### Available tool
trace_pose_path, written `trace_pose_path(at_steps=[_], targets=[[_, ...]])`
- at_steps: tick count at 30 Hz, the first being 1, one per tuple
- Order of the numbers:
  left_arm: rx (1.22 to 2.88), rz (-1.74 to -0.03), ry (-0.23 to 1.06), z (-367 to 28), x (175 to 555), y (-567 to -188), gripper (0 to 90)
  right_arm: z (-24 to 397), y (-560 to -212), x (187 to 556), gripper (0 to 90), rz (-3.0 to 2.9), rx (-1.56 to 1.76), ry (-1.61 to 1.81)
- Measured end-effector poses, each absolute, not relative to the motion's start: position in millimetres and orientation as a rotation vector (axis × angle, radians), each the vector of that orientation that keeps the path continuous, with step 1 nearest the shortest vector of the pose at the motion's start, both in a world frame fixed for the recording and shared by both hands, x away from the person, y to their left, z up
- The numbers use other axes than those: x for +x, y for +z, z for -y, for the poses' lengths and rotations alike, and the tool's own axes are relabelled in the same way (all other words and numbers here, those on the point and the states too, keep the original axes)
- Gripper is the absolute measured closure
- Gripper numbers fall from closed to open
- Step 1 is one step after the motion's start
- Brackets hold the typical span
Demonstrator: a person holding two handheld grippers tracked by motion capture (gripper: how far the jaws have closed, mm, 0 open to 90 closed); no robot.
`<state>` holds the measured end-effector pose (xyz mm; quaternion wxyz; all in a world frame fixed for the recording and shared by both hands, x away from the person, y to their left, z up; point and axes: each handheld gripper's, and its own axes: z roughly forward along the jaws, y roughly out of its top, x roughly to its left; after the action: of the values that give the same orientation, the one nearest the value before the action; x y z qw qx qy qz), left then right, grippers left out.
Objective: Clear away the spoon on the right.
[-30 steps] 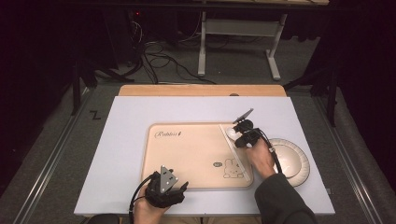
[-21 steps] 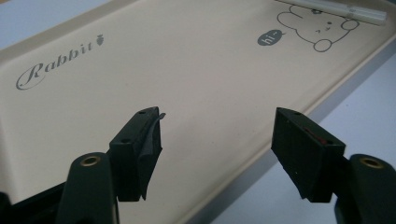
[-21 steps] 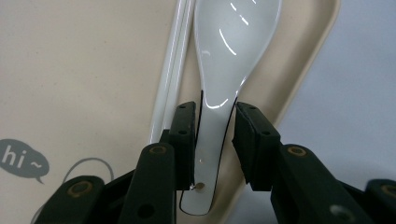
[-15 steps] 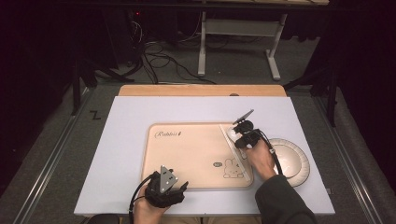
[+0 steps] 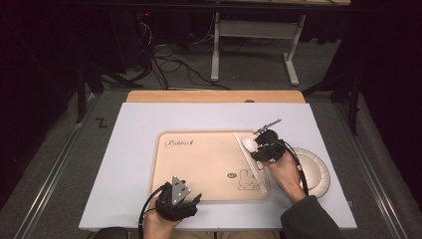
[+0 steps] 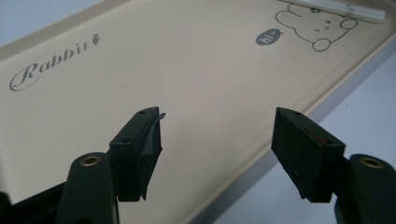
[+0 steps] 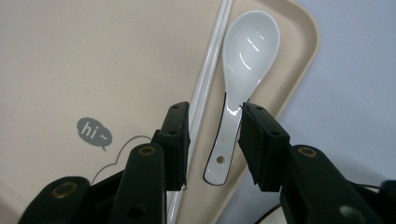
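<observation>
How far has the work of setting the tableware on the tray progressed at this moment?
Done: the white spoon and chopsticks lie on the beige tray. In hand: the right gripper, its jaws just opening, straddles the spoon's handle without pressing it. Left, probably: the white plate rests beside the tray; the left gripper waits open.

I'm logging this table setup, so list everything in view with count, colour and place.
tray: one, beige with a rabbit print, middle of the white board.
spoon: one, white ceramic, lying on the tray's right end.
chopsticks: white, count unclear, lying on the tray beside the spoon.
plate: one, white, on the board right of the tray.
white board: one, covering the tabletop.
left tongs: one pair, black, open over the tray's near edge.
right tongs: one pair, black, just opening, spoon handle between them with a gap.
</observation>
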<state>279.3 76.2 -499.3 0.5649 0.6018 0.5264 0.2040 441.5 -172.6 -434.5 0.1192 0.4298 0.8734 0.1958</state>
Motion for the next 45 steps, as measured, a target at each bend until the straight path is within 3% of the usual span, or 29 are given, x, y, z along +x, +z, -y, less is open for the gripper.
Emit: trace_pose_path(at_steps=[28, 45], targets=[[1.472, -1.174, 0.415, -57, 293, -501, 33.5, 247, -416, 369, 64.4, -2.432, 1.261, 0.809], [1.474, -1.155, 0.387, -55, 292, -499, 33.5, 292, -414, 349, 63.7, -2.307, 1.334, 0.785]])
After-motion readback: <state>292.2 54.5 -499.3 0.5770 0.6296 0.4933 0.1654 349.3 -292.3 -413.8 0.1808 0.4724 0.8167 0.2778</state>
